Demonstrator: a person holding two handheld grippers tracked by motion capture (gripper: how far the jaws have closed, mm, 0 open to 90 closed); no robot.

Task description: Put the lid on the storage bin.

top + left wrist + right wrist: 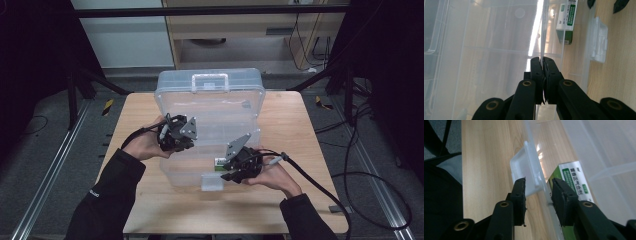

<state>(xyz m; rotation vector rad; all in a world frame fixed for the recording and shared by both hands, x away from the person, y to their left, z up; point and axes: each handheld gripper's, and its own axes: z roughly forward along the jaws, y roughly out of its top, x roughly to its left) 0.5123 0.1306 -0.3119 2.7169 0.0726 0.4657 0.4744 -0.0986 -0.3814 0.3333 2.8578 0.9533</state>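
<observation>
storage box (210, 105): clear, colourless plastic
latch (524, 173): translucent white
carton (571, 180): green and white, printed with white characters
table (150, 200): light wood grain
grippers: black

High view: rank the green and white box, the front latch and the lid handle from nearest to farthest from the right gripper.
From the right gripper:
1. Green and white box, just left of it inside the bin.
2. Front latch, on the bin's near edge, slightly farther left.
3. Lid handle, at the far side.
</observation>
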